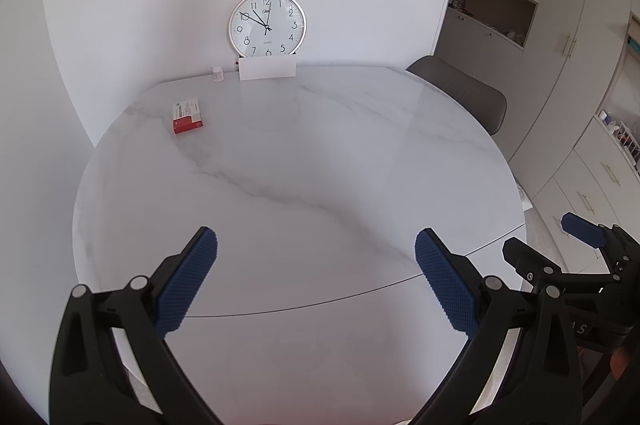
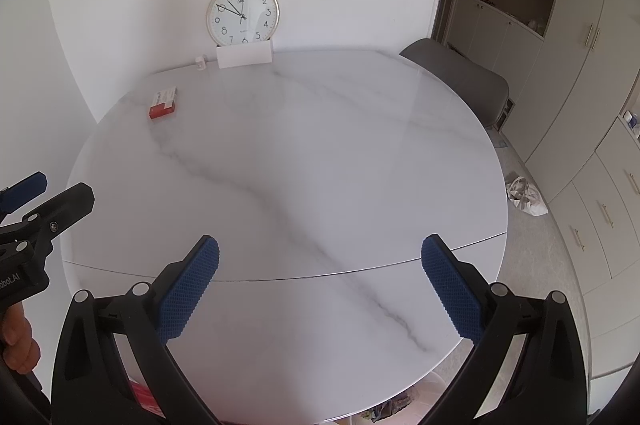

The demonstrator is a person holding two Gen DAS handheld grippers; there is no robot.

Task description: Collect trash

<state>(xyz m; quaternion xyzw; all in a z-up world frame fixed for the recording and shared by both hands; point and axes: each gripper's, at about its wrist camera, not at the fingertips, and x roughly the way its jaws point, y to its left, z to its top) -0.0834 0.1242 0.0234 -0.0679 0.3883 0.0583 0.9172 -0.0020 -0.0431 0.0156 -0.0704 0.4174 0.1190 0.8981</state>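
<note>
So the left hand-held gripper (image 1: 316, 277) is hovering over the near edge of the marble counter (image 1: 304, 185) with its blue pads spread wide and nothing between them. Same deal with the right hand-held gripper (image 2: 320, 285), jaws apart, empty, parked over the near side of the counter.

Going left to right across the top: there's a small red and white box (image 1: 187, 115) lying flat toward the far left, well away from both grippers. Looks like a medicine carton, though the print is too small to read. Behind it by the wall sits a tiny white bottle (image 1: 217, 73), then a white card (image 1: 267, 69) propped in front of a round wall clock (image 1: 267, 24) leaning on the wall. Off the right edge there's a grey chair (image 1: 464, 89), and in the right wrist view a crumpled white plastic bag (image 2: 526, 196) sits on the floor near the cabinets.

My read is nothing's in hand at this point, and the box is the obvious bit of trash left on the counter. The bottle might count too, can't say. No bin that I can make out for sure, unless that floor bag is it.
</note>
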